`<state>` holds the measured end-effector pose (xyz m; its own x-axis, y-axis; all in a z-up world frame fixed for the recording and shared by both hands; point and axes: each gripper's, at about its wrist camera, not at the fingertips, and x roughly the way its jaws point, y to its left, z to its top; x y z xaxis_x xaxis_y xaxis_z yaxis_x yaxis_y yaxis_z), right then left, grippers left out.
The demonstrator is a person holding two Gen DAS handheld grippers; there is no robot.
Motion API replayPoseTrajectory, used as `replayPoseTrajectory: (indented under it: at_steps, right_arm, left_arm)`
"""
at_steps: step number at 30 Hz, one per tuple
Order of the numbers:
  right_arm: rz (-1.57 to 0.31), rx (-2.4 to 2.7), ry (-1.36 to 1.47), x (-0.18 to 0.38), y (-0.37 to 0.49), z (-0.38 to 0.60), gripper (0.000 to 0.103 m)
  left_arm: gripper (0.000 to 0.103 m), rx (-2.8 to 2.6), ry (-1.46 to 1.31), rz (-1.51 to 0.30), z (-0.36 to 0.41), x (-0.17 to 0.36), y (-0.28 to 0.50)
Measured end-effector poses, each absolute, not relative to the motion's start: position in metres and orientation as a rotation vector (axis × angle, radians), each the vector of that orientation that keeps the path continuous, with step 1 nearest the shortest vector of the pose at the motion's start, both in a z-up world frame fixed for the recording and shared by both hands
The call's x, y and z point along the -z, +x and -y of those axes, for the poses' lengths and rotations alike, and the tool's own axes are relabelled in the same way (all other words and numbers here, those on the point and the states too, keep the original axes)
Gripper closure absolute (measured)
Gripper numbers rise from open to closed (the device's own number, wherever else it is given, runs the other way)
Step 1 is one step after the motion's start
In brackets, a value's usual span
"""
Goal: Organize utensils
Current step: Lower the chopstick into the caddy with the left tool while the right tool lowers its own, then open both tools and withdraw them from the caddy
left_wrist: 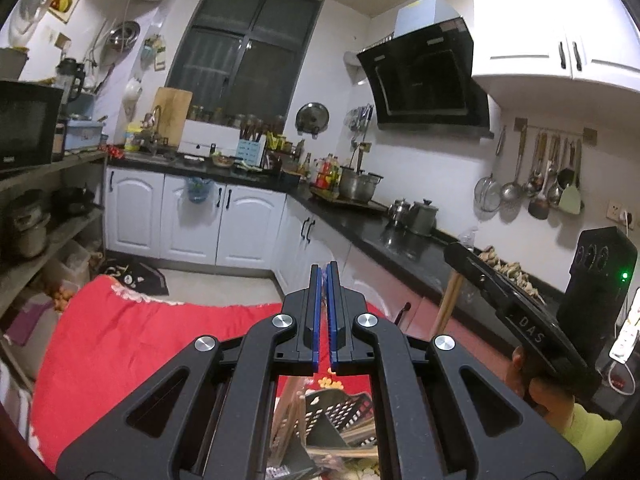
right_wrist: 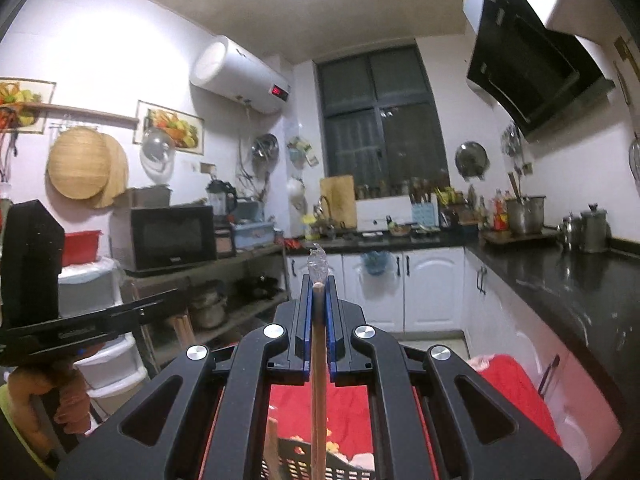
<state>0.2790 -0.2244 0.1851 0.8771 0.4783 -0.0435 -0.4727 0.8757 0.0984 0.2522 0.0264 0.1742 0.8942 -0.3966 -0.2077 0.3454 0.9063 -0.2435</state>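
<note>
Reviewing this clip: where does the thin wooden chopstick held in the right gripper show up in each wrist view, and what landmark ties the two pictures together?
Left wrist view: the thin wooden chopstick hangs at right of centre, below the right gripper, beside the black countertop.
Right wrist view: the chopstick runs up the picture's middle, clamped between the blue pads, a clear plastic wrap on its tip.
Shared landmark: the dark window on the far wall.
</note>
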Motion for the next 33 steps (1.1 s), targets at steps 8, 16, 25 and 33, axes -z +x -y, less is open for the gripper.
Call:
replayPoseTrajectory:
  at_steps: [8,16,25,33]
  right_arm:
    - [-0.126,-0.455,0.076,-0.159,0.294,0.213,0.094]
    - [-0.154,-0.433,0.114,-0.152,0.285,0.225,0.062]
    - [-0.201,-0.402,0.114,-0.147,0.268,0.243,0.051]
    - [-0.236,-0.388,0.080,-0.137,0.244,0.253,0.040]
  left_arm:
    - [0.102,0.382,-0.203,-0.319,-0.025,-0.142,0.269]
    - [0.080,0.351,-0.198,-0.371,-0.030,-0.127,0.267]
    - [0.030,0.315,-0.215,-0.378,-0.043,-0.122,0.248]
    - [0.011,0.279,-0.202,-0.366,-0.047,-0.120,0.223]
